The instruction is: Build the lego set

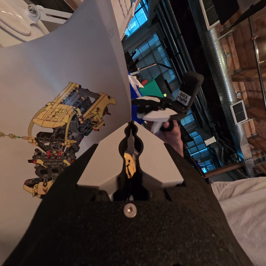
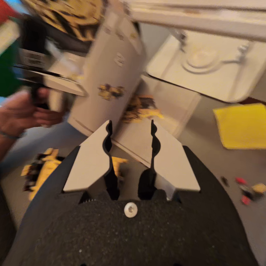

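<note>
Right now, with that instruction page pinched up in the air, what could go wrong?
1. The left tool grips the instruction page only at its edge, so the thin paper could tear or slip out.
2. The raised page blocks much of the left tool's view.
3. The right tool is open and blurred by motion; a sweep might scatter the small loose pieces on the table.

Blue-lit paned windows [image 1: 156,56], ribbed silver duct [image 1: 220,69], wooden plank wall [image 1: 244,47], white vent grille [image 1: 239,111]

A white label [image 1: 184,98] with black writing is seen on the dark body of the right gripper [image 1: 145,109]. Faint grey characters are printed on the instruction page [image 1: 64,60]; small lines of print on a white sheet [image 1: 122,8] are too blurred to be made out.
</note>
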A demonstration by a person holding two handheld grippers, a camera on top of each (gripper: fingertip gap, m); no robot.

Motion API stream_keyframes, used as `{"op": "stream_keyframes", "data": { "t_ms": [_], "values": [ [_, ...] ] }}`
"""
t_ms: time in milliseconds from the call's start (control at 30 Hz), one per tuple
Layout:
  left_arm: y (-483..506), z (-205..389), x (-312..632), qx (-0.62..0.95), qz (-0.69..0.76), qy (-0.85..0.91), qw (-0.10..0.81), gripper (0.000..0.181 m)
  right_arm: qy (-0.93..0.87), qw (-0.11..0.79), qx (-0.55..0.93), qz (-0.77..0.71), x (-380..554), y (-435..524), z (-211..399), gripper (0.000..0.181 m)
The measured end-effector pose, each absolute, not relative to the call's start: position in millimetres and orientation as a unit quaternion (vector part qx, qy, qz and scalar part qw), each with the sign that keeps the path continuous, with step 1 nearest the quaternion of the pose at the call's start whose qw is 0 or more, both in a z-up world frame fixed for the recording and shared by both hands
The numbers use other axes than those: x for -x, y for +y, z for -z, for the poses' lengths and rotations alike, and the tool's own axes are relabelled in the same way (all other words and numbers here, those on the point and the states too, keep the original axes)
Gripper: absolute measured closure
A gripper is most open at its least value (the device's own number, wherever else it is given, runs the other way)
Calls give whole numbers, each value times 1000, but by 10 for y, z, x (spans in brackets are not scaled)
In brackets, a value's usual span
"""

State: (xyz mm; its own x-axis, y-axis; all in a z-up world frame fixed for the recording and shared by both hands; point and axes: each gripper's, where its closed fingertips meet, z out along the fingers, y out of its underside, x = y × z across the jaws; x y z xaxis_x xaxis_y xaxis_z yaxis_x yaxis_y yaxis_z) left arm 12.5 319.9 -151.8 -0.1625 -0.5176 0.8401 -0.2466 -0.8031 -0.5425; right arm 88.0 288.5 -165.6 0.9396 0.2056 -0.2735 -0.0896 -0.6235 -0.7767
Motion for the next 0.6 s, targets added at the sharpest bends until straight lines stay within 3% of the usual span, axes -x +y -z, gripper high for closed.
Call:
{"op": "stream_keyframes", "data": {
  "t_ms": [100, 200, 300, 500, 600],
  "values": [
    [3166, 1454, -120, 623, 720, 293, 83, 181, -64, 425, 842, -326, -222, 2922, 1503, 120],
    [3101, 1409, -113, 607, 736, 293, 64, 181, -80, 367, 858, -351, 6, 2979, 1790, 116],
    [3060, 1320, -87, 582, 761, 283, 42, 178, -75, 379, 847, -365, 32, 3041, 1783, 135],
    [3072, 1346, -82, 583, 757, 290, 47, 179, -51, 384, 834, -393, -107, 3015, 1740, 145],
    [3102, 1407, -85, 598, 742, 298, 60, 179, -41, 392, 832, -391, -222, 2993, 1723, 160]
  ]
}}
